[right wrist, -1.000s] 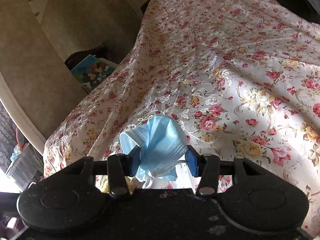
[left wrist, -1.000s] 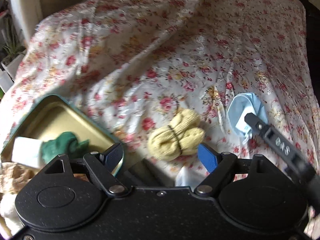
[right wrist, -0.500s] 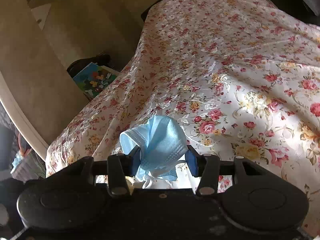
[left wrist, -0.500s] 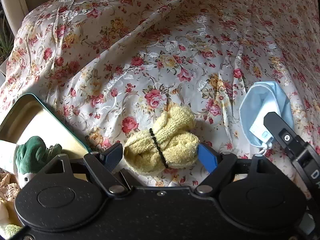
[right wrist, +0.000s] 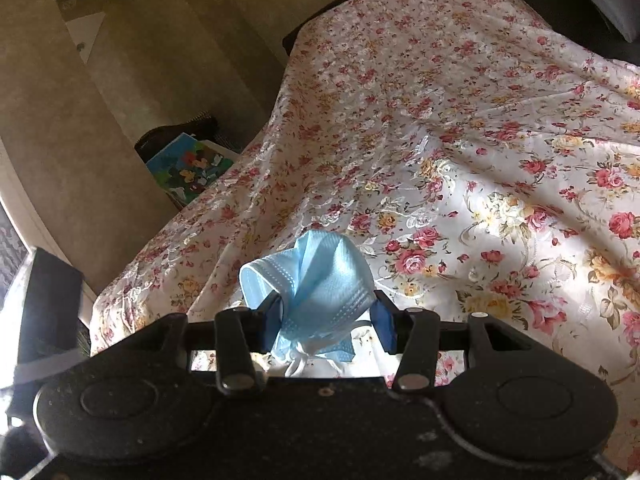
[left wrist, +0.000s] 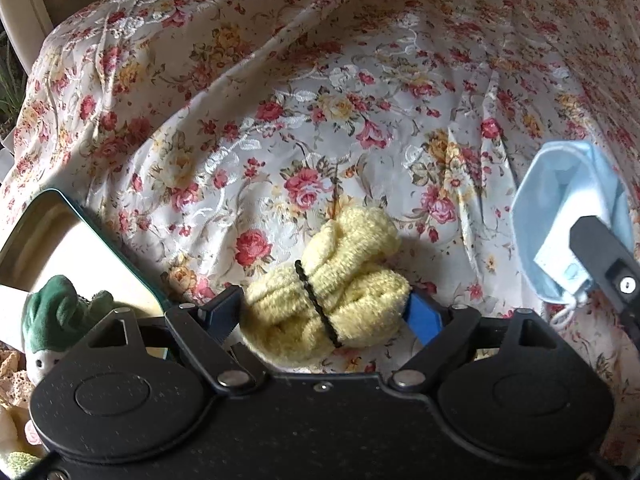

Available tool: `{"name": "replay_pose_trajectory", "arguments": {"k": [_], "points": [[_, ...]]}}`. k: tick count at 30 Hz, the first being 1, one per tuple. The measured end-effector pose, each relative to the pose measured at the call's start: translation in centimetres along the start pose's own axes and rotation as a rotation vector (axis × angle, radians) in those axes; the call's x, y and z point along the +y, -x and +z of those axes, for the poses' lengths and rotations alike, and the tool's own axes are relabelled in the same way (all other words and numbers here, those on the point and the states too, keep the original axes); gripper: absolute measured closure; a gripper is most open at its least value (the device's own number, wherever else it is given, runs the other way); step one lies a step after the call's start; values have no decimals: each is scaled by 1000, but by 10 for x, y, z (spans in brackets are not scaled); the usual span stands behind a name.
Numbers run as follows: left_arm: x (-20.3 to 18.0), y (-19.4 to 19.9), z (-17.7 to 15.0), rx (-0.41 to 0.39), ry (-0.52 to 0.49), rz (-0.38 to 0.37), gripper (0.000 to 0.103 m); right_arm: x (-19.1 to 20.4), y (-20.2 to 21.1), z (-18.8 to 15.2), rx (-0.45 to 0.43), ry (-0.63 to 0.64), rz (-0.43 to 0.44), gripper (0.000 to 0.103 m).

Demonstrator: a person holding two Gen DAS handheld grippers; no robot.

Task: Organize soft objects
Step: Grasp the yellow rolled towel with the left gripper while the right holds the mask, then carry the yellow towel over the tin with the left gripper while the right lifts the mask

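A yellow fuzzy cloth bundle (left wrist: 332, 292) tied with a black band lies on the floral cloth (left wrist: 320, 120). My left gripper (left wrist: 326, 314) is open, its blue pads on either side of the bundle, close to touching it. My right gripper (right wrist: 326, 316) is shut on a crumpled light blue face mask (right wrist: 316, 280) and holds it above the cloth. The mask (left wrist: 560, 216) and a right finger (left wrist: 604, 256) also show at the right of the left wrist view.
An open metal tin (left wrist: 72, 240) with a teal rim sits at the left, holding a green and white soft item (left wrist: 52, 316). Lacy cream fabric (left wrist: 8, 372) lies at the bottom left. A colourful box (right wrist: 188, 168) stands on the floor beyond the cloth's edge.
My left gripper has moved forward and down onto the yellow bundle, which now sits between its pads. My right gripper keeps its hold on the mask, almost still.
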State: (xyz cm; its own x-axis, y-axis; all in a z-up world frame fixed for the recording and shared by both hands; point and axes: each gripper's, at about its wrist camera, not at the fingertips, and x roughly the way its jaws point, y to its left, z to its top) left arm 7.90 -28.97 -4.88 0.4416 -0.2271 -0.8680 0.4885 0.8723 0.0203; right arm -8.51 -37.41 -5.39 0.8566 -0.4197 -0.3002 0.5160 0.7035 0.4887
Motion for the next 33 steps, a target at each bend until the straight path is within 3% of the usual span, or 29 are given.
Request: {"name": "replay_pose_trajectory", "arguments": {"k": [9,14,16,27,33], "points": [[-8,-17,-3,20,-1,38,21,-8,-2,0,10,-46,18,55],[-8,-10,-4,-6,-9,33,44,-8,1,-2,0,-40,24,55],[-7,-4,-5,-18,-17,31,47,-9,1,-2,2,-48,26,55],[25,55,-25,-54,50,-10,47,-7,0,-2,6,-45,20,55],[59,90,-44,-51,89,29,47,-6,0,-3,1,-28,15,55]]}}
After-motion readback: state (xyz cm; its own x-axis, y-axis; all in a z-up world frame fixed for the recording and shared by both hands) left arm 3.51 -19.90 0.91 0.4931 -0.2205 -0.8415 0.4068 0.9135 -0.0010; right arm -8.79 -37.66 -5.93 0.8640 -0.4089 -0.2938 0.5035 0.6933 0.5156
